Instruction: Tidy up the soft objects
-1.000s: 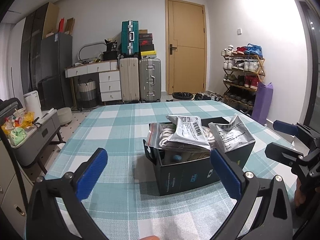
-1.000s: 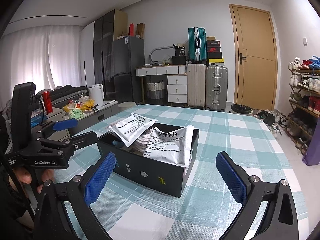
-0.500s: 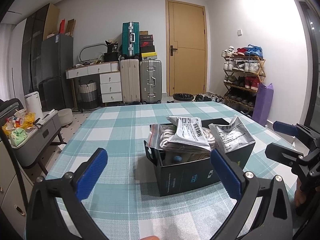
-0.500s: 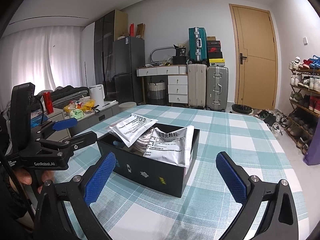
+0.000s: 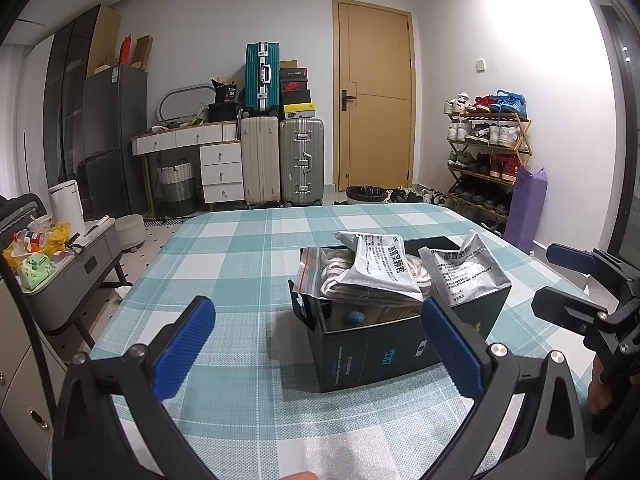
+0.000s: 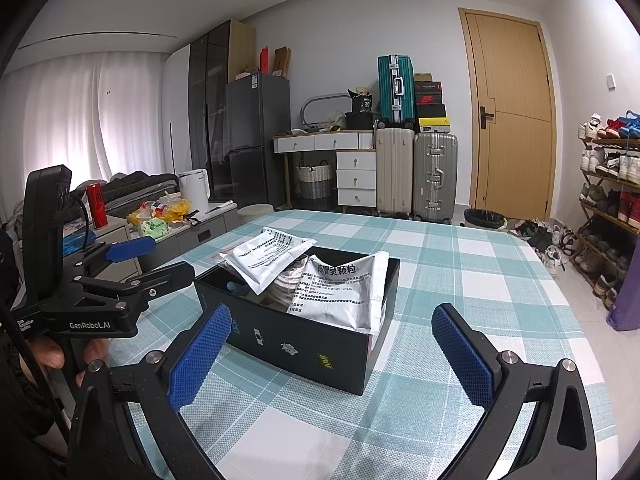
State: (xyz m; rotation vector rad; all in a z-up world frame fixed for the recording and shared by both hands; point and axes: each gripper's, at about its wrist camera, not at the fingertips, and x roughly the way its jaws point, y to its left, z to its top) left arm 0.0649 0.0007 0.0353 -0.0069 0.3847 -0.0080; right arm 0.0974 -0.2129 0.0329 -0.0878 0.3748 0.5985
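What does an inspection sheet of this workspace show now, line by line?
Surface: table with teal checked cloth; bare apart from the box.
Job's things: black box open on the table; two silver pouches and a zip bag of rope stick out above its rim; a small blue thing lies inside.
Clutter: nothing seen on the table.
Grippers: left gripper and right gripper both open, held in front of the box, apart from it, holding nothing.
Cables: a dark cable by the left gripper's housing.
Surroundings: suitcases, door, shoe rack, side cabinet with odds and ends.
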